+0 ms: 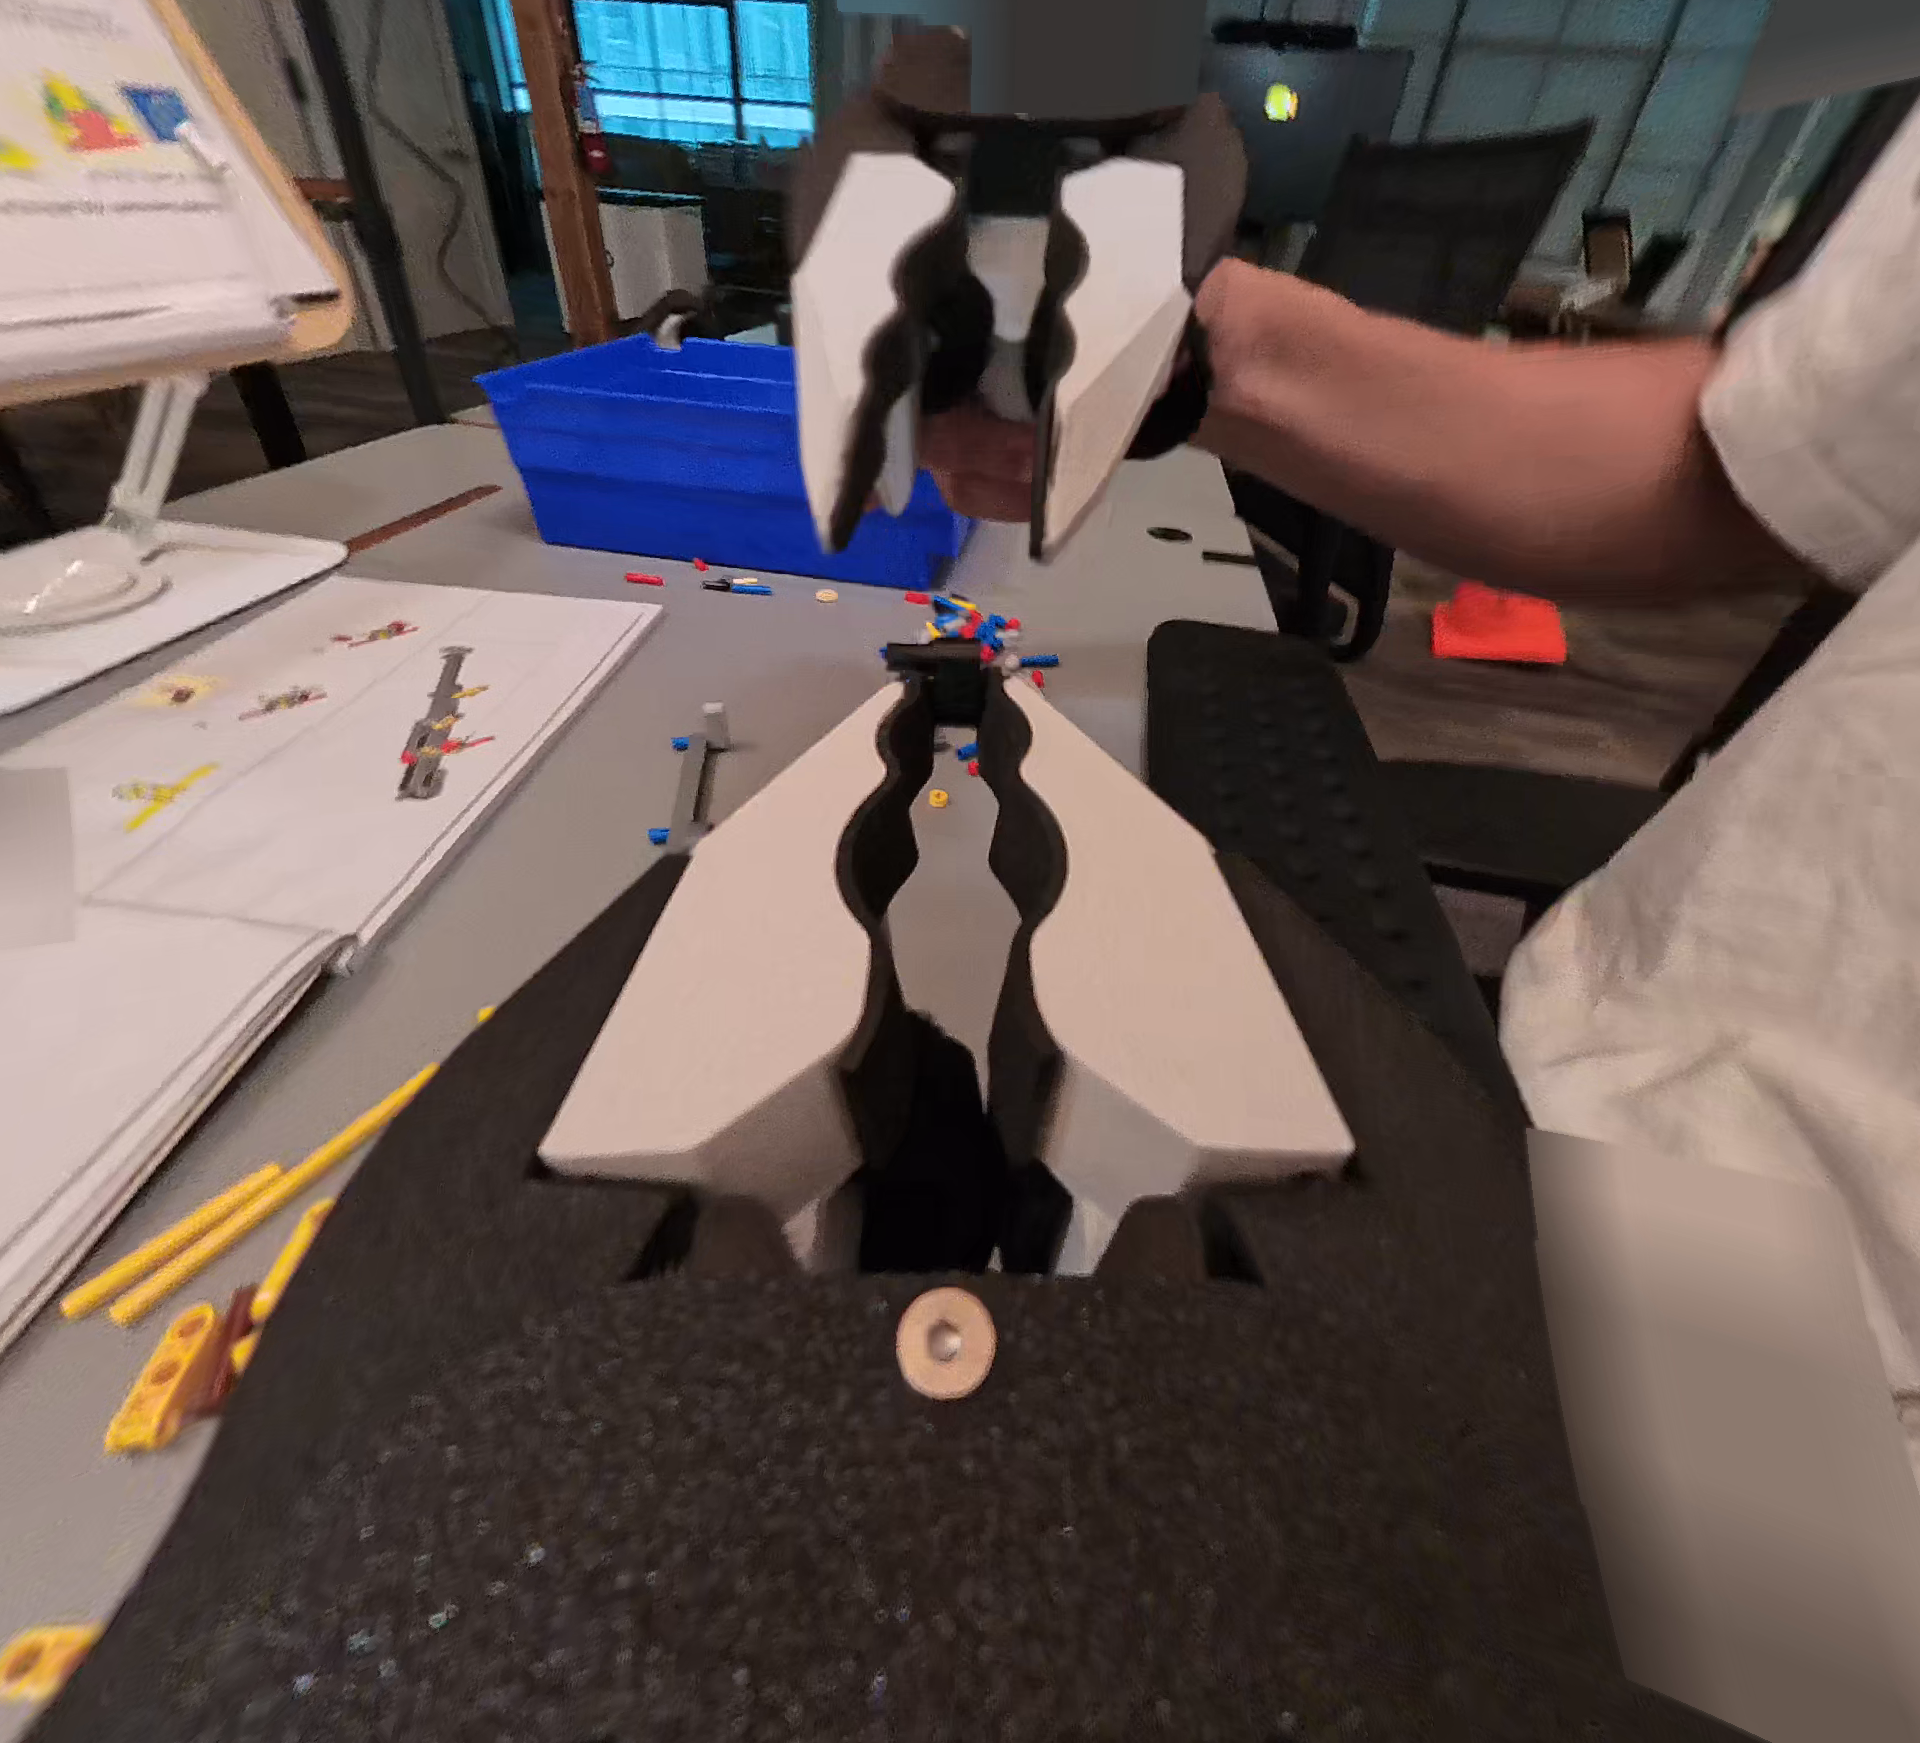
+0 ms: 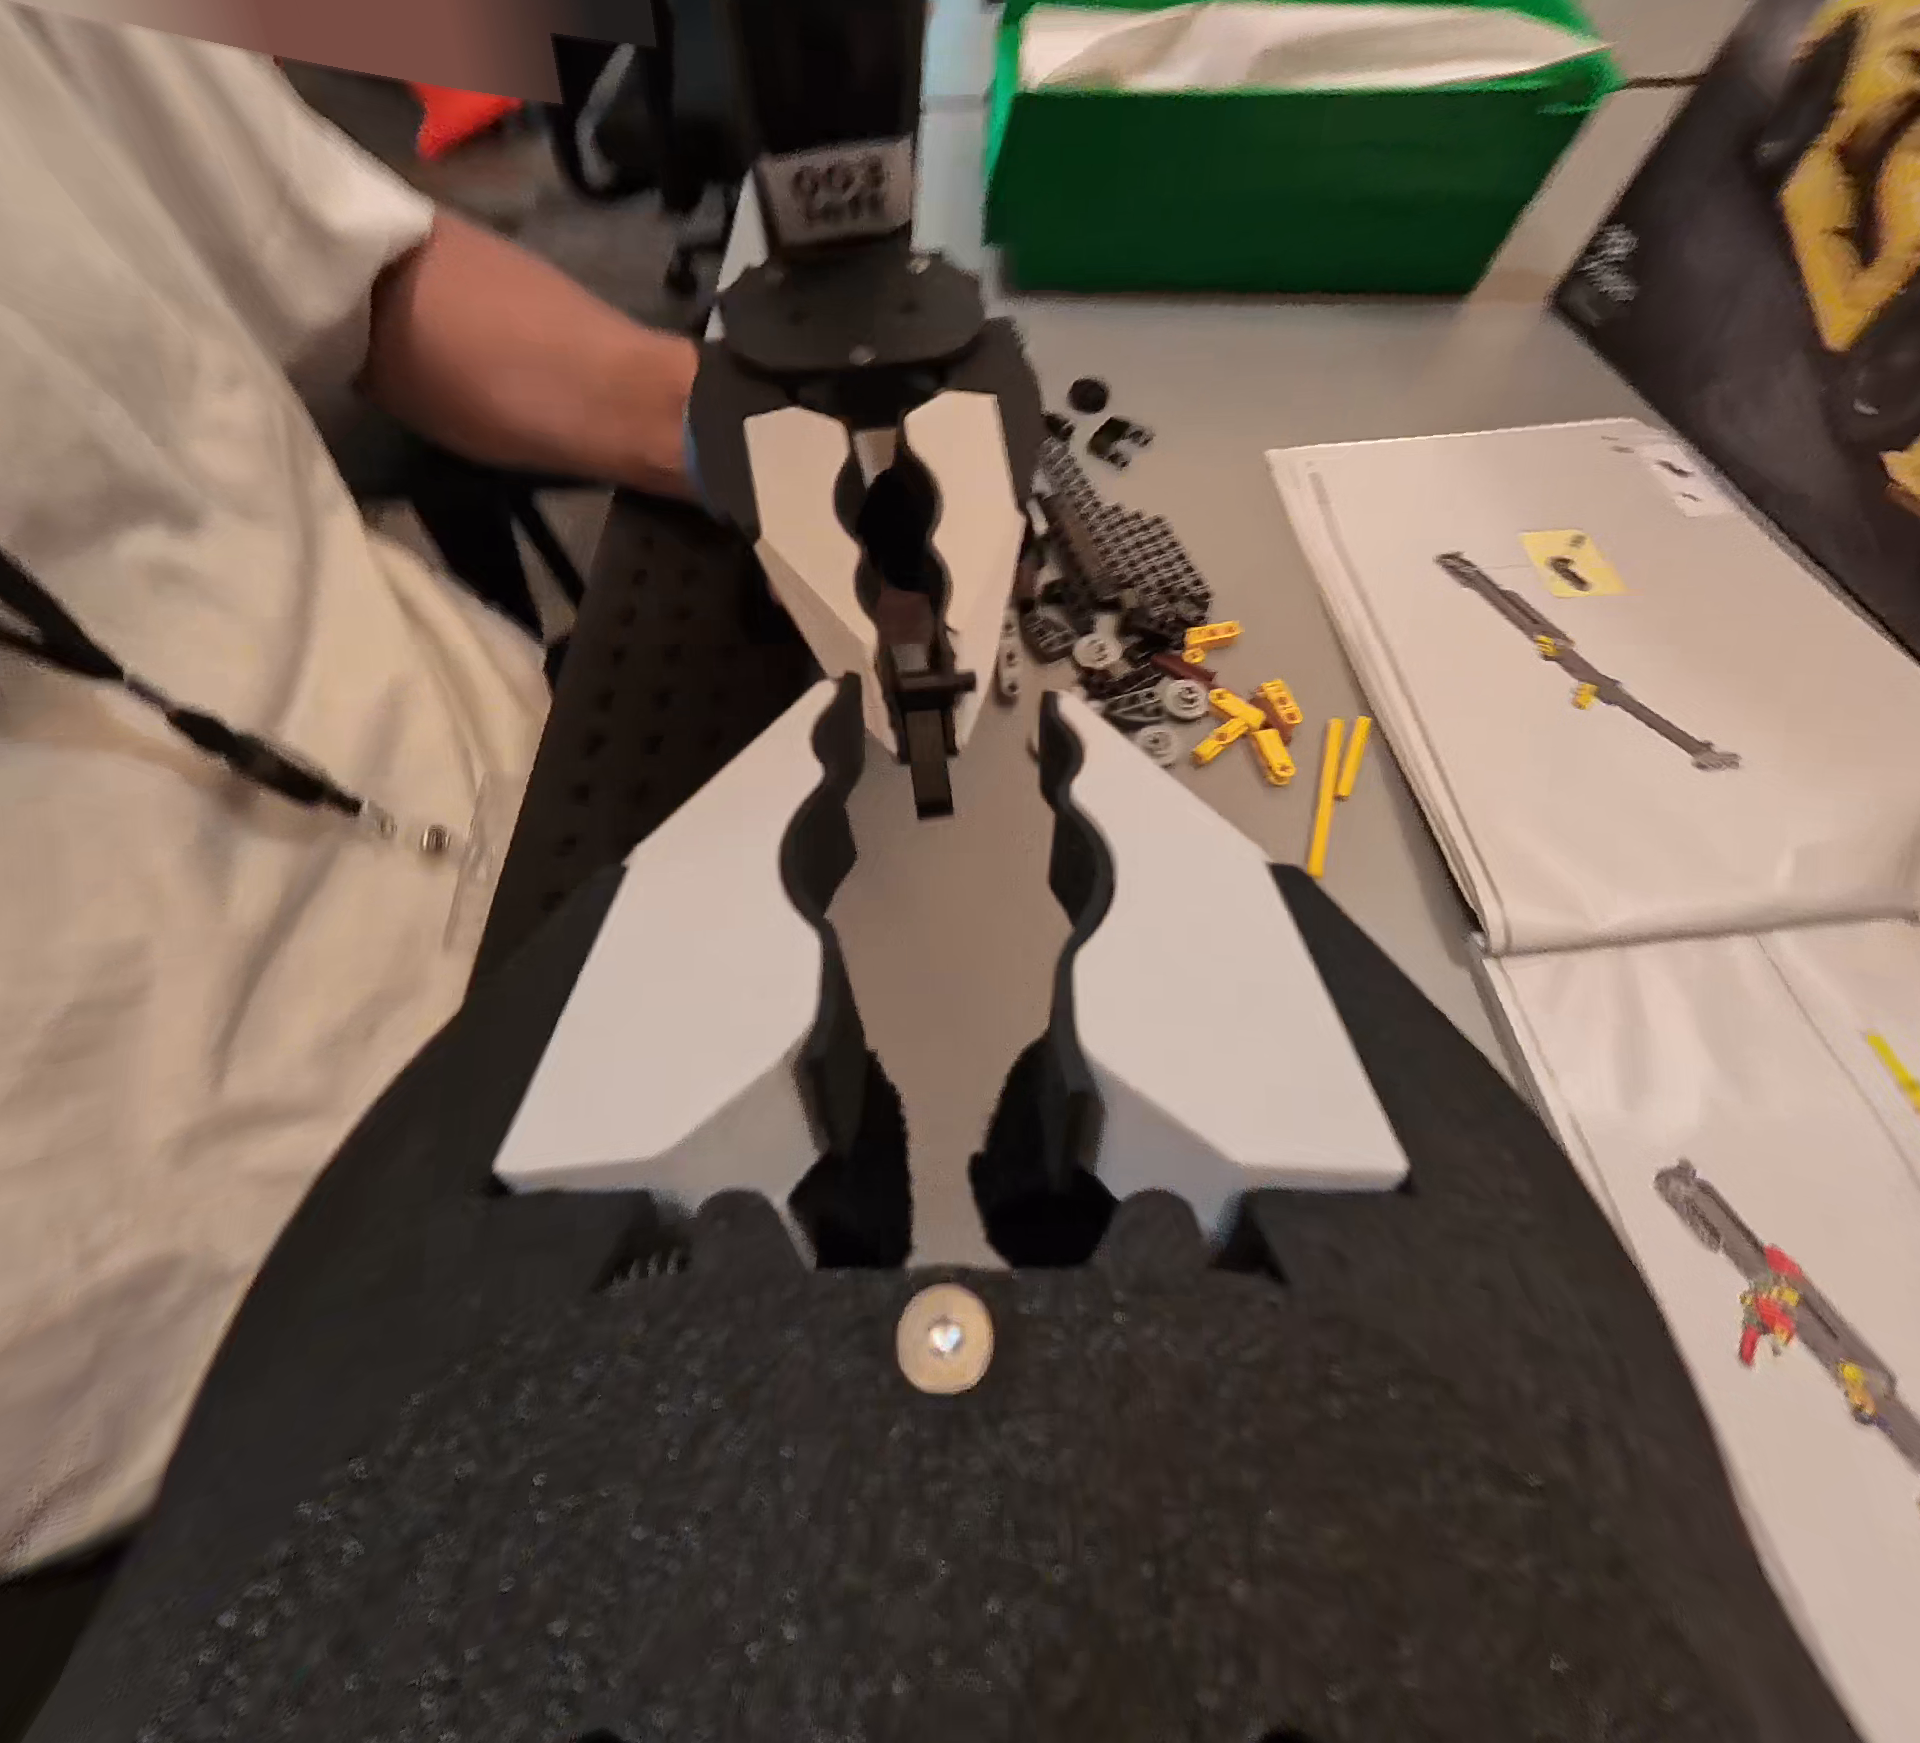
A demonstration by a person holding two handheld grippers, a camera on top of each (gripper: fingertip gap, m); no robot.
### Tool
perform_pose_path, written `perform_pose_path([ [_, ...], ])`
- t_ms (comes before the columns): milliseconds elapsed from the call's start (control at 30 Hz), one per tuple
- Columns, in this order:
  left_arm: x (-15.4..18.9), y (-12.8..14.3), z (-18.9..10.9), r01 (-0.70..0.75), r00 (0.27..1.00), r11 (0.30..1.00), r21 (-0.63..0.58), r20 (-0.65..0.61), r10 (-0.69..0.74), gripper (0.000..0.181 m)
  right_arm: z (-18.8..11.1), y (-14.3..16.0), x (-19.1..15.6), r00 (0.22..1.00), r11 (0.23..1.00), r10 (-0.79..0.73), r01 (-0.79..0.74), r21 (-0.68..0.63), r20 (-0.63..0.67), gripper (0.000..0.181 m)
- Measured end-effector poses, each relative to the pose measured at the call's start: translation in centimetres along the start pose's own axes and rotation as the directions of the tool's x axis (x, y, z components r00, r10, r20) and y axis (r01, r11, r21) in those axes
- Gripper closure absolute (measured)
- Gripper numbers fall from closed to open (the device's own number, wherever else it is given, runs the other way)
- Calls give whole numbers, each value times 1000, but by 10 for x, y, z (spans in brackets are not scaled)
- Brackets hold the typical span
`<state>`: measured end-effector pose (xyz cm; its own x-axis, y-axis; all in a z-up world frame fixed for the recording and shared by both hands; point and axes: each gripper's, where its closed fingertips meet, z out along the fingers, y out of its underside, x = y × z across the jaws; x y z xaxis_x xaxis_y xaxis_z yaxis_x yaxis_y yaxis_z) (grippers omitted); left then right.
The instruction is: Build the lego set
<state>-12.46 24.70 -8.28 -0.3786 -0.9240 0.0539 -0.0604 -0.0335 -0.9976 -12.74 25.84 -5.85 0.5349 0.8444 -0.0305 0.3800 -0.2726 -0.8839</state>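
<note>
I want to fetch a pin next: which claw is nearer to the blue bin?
Right. The right claw hangs open just in front of the blue bin; the left claw, gripping a black piece, sits farther back.

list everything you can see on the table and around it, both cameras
blue bin: one, blue, far side of the table
green bin: one, green, holds white paper or a bag
instruction booklet: one, white, open flat
small pins: a scattered heap, red, blue, yellow, middle of the table
dark pieces: one pile, grey and black, beside the booklet
yellow rods: a few, by the booklet edge
black piece: one, between the left gripper's fingers
table: one, grey
left gripper: white fingers, shut on the black piece
right gripper: white fingers, open, empty
</note>
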Motion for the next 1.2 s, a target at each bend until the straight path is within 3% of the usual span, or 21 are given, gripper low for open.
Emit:
perform_pose_path([
  [200, -35, -16, -19, 192, 976, 972, 138, 75, -204, 175, -2, 0, 38, 984, 946, 144, -106, 307, -104, 156],
  [300, -67, -11, -33, 179, 943, 972, 150, 257, -213, 175, 11, -3, 68, 962, 890, 264, -217, 401, -64, 156],
  [400, -100, -6, -56, 175, 868, 971, 163, 439, -230, 175, 22, 7, 123, 906, 874, 373, -271, 403, -202, 156],
  [500, -121, 1, -73, 238, 807, 950, 201, 504, -308, 175, 28, 13, 151, 850, 829, 455, -295, 475, -267, 156],
  [600, -131, 5, -81, 284, 775, 930, 234, 515, -367, 175, 38, 22, 140, 841, 834, 461, -302, 463, -283, 159],
  [700, -137, 13, -81, 279, 761, 941, 189, 554, -337, 175, 45, 37, 127, 852, 907, 357, -219, 360, -383, 163],
  [800, -139, 12, -77, 269, 772, 947, 173, 549, -320, 175, 50, 41, 124, 866, 930, 316, -202, 306, -388, 163],
  [1200, -154, 18, -92, 315, 739, 929, 195, 563, -370, 175, 44, 49, 131, 847, 842, 483, -380, 383, -223, 163],
])
